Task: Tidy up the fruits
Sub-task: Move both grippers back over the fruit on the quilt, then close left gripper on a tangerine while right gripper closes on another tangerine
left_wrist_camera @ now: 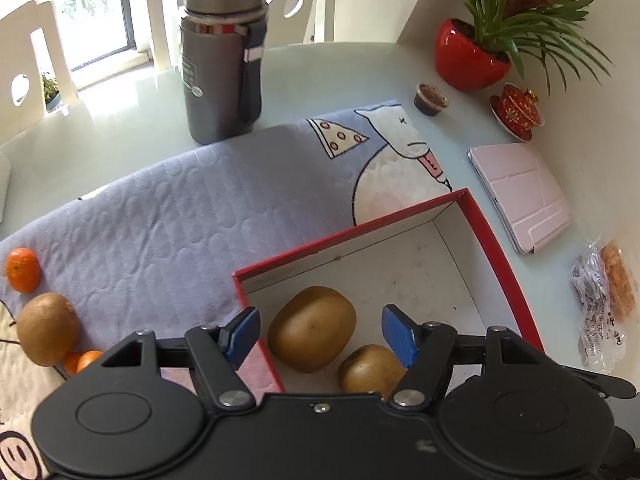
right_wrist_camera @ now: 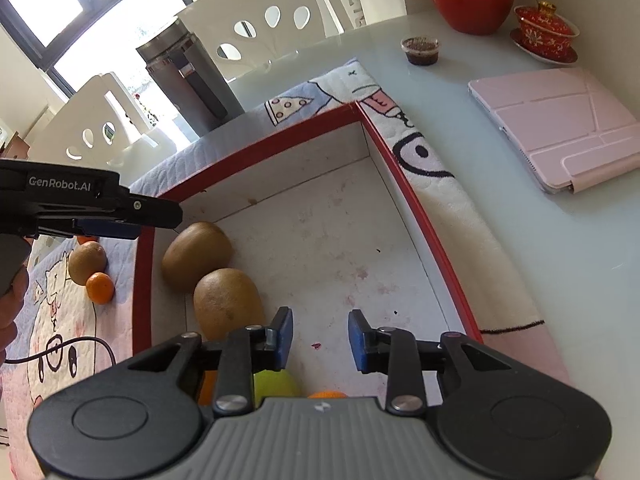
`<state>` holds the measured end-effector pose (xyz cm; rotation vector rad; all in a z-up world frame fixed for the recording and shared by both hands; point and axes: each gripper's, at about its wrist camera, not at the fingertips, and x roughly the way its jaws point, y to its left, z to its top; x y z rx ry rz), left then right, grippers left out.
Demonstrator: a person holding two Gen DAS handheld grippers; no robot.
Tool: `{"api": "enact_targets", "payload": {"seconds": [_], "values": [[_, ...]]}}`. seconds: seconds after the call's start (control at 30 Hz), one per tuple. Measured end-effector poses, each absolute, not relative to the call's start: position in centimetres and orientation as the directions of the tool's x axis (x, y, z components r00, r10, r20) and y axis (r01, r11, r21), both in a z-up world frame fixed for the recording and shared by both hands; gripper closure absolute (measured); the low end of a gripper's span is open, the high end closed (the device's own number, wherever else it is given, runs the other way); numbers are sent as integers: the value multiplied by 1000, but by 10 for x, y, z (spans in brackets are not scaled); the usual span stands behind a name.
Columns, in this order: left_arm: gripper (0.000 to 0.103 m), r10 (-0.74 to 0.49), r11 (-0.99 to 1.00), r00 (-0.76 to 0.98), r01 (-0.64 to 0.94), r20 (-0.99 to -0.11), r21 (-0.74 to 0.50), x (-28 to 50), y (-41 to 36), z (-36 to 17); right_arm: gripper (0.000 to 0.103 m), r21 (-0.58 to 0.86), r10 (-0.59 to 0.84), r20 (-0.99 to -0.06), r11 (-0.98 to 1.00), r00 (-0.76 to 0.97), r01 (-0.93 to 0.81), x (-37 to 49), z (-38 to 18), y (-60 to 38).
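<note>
A red-rimmed box (left_wrist_camera: 500, 248) (right_wrist_camera: 404, 176) lies on the printed cloth. Two kiwis (left_wrist_camera: 312, 328) (left_wrist_camera: 370, 368) lie in its left part; in the right wrist view they show as the far kiwi (right_wrist_camera: 198, 256) and the near kiwi (right_wrist_camera: 228, 302). My left gripper (left_wrist_camera: 320, 332) is open above the far kiwi, over the box's left wall. My right gripper (right_wrist_camera: 320, 338) is open and empty over the box floor. A green fruit (right_wrist_camera: 274, 384) and orange fruit (right_wrist_camera: 326, 394) lie under it. Outside on the cloth lie a kiwi (left_wrist_camera: 48, 328) (right_wrist_camera: 86, 262) and tangerines (left_wrist_camera: 22, 270) (left_wrist_camera: 82, 360) (right_wrist_camera: 100, 288).
A grey flask (left_wrist_camera: 222, 60) stands behind the cloth (left_wrist_camera: 160, 216). A red plant pot (left_wrist_camera: 468, 56), a small sauce cup (left_wrist_camera: 430, 98), a red lidded teacup (left_wrist_camera: 518, 110), a pink tablet case (left_wrist_camera: 524, 192) and a plastic bag (left_wrist_camera: 600, 300) sit on the right. White chairs stand behind the table.
</note>
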<state>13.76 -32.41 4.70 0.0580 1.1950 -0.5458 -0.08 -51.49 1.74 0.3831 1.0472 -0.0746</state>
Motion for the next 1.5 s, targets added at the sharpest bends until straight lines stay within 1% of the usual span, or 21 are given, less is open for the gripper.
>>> {"api": "enact_targets", "payload": {"seconds": [0.23, 0.53, 0.77, 0.9, 1.03, 1.13, 1.2, 1.33, 1.5], "values": [[24, -371, 885, 290, 399, -882, -241, 134, -300, 59, 69, 267, 119, -837, 941, 534, 209, -3, 30, -504], [24, -355, 913, 346, 326, -868, -244, 142, -252, 74, 69, 243, 138, -818, 963, 558, 119, 14, 53, -471], [23, -311, 947, 407, 211, -859, -242, 167, -189, 85, 68, 211, 170, -792, 977, 587, 1, 51, 79, -432], [23, -271, 962, 411, 111, -870, -248, 187, -146, 78, 64, 200, 208, -787, 977, 580, -78, 74, 84, -401], [23, -241, 965, 392, -4, -888, -263, 206, -107, 61, 61, 198, 259, -801, 965, 540, -170, 92, 77, -365], [23, -224, 960, 363, -78, -905, -269, 219, -88, 44, 58, 198, 300, -819, 948, 489, -249, 102, 65, -334], [23, -224, 954, 338, -117, -914, -277, 227, -79, 31, 58, 210, 326, -833, 934, 446, -289, 110, 53, -315], [23, -241, 943, 315, -149, -918, -299, 241, -72, 12, 58, 245, 366, -853, 910, 371, -335, 126, 26, -284], [23, -258, 940, 301, -140, -918, -311, 256, -77, -3, 58, 257, 379, -876, 891, 299, -374, 141, -3, -256]]}}
